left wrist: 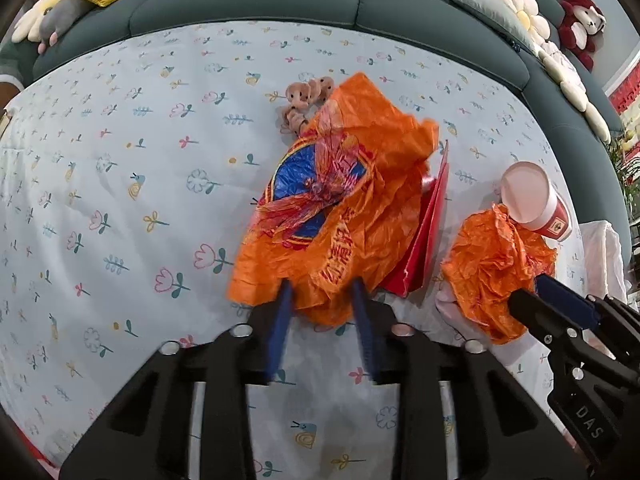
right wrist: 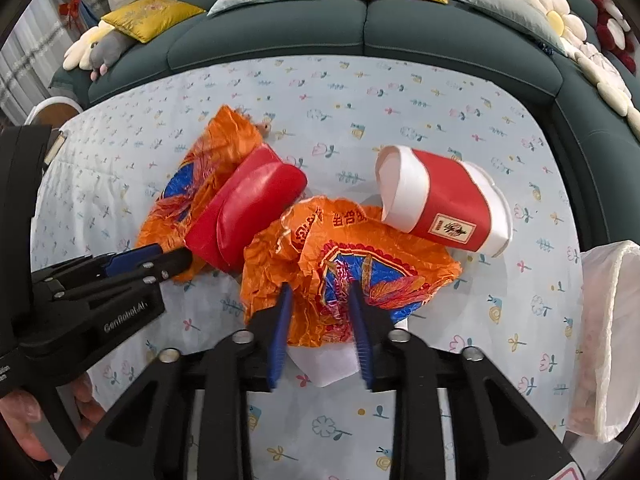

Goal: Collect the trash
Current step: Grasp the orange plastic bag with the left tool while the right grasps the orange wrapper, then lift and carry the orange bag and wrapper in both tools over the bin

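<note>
My left gripper (left wrist: pixel 322 292) is closed on the near edge of a large orange plastic wrapper (left wrist: pixel 340 184) with a blue and red print, which bunches between the blue pads. A red packet (left wrist: pixel 428 232) leans against that wrapper's right side. My right gripper (right wrist: pixel 320 292) pinches a second, crumpled orange wrapper (right wrist: pixel 344 248). A red and white paper cup (right wrist: pixel 444 204) lies on its side just behind it. Each gripper shows in the other's view: the right gripper (left wrist: pixel 528 292) at the right edge, the left gripper (right wrist: pixel 172 256) at the left.
Everything lies on a pale flowered cloth (left wrist: pixel 120 184). A small tan plush toy (left wrist: pixel 304 98) peeks out behind the large wrapper. White tissue (right wrist: pixel 328 364) lies under the right wrapper. A white plastic bag (right wrist: pixel 608 320) stands at the right edge. A dark green sofa (right wrist: pixel 360 36) with cushions runs behind.
</note>
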`<control>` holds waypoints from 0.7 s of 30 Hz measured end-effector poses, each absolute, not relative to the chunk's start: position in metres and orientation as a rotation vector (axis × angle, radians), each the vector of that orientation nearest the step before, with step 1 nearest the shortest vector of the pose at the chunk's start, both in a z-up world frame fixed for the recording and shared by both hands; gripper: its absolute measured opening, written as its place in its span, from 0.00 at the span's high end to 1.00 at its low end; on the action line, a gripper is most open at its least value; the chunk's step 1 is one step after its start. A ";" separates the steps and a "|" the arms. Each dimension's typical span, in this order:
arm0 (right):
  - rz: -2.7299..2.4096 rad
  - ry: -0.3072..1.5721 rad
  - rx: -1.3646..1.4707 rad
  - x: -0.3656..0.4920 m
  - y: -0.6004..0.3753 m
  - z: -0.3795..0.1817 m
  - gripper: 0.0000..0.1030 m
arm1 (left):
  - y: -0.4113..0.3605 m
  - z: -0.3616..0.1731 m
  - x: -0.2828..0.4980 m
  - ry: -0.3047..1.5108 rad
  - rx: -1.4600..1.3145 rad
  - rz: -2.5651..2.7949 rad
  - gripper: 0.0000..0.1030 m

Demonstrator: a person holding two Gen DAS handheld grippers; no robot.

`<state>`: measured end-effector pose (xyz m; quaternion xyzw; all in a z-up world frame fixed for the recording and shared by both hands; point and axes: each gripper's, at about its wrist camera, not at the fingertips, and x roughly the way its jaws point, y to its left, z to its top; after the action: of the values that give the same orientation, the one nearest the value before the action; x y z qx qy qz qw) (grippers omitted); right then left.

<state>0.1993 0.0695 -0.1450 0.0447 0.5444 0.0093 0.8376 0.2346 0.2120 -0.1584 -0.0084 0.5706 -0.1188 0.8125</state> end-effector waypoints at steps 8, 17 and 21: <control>0.045 1.116 0.087 0.188 0.072 -0.134 0.90 | 0.210 -0.143 0.223 1.179 -0.048 -0.237 0.91; 0.053 1.001 0.132 0.165 0.058 -0.085 0.91 | 0.198 -0.098 0.200 1.103 -0.105 -0.254 0.93; 0.045 0.941 0.147 0.152 0.045 -0.060 0.91 | 0.182 -0.073 0.188 1.061 -0.108 -0.288 0.93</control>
<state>0.1516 0.0455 -0.0604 0.0707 0.4530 0.0218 0.8885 0.1876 0.1824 -0.0732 -0.0514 0.5039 -0.1366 0.8513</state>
